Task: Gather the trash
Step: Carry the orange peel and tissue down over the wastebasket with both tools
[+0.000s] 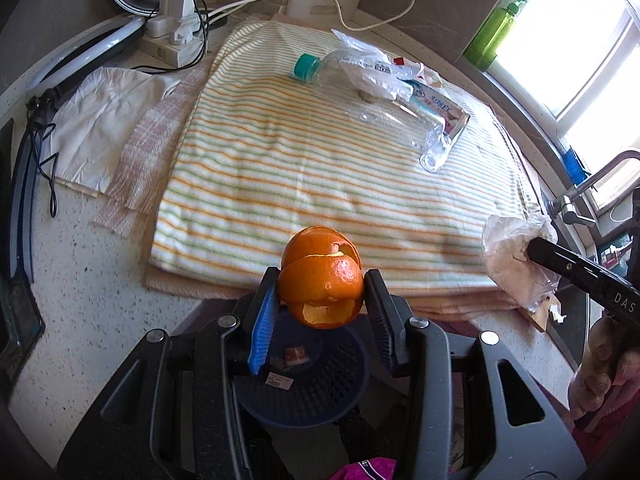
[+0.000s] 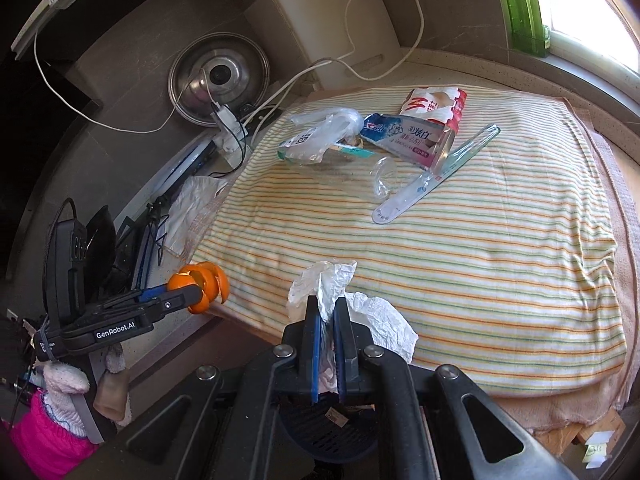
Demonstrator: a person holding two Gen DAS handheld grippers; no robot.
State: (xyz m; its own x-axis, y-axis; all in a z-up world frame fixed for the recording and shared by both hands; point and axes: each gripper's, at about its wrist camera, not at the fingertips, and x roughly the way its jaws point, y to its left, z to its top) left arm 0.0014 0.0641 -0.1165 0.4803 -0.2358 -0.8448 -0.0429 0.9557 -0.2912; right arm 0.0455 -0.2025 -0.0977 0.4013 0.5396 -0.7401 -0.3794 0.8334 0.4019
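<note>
While both grippers hold litter at the near edge of the counter, the collecting looks partly done, going by each view in turn.

Left wrist, grip: the left gripper [image 1: 320,284] is clamped on a curled orange peel [image 1: 321,276], lifted clear of the striped towel [image 1: 320,184].
Left wrist, bin: a dark mesh trash basket [image 1: 344,380] sits below the counter edge, directly under the peel; a few small scraps already lie inside it.
Left wrist, remaining: a clear plastic bottle [image 1: 384,108] with a teal cap lies on the far part of the towel, a thin plastic bag [image 1: 368,68] draped over it.
Right wrist, grip: the right gripper [image 2: 328,320] is closed tight on a crumpled white wrapper [image 2: 352,304], held above the near edge of the towel.
Right wrist, bin: the same basket shows just beneath its fingers.
Right wrist, remaining: a toothpaste box [image 2: 404,140], a red-and-white packet [image 2: 436,106] and a long clear blister pack [image 2: 436,176] lie near the bottle, well apart from both grippers.
Progress, as a judgement: two pieces look ready to drop; roughly five are left on the towel.
</note>
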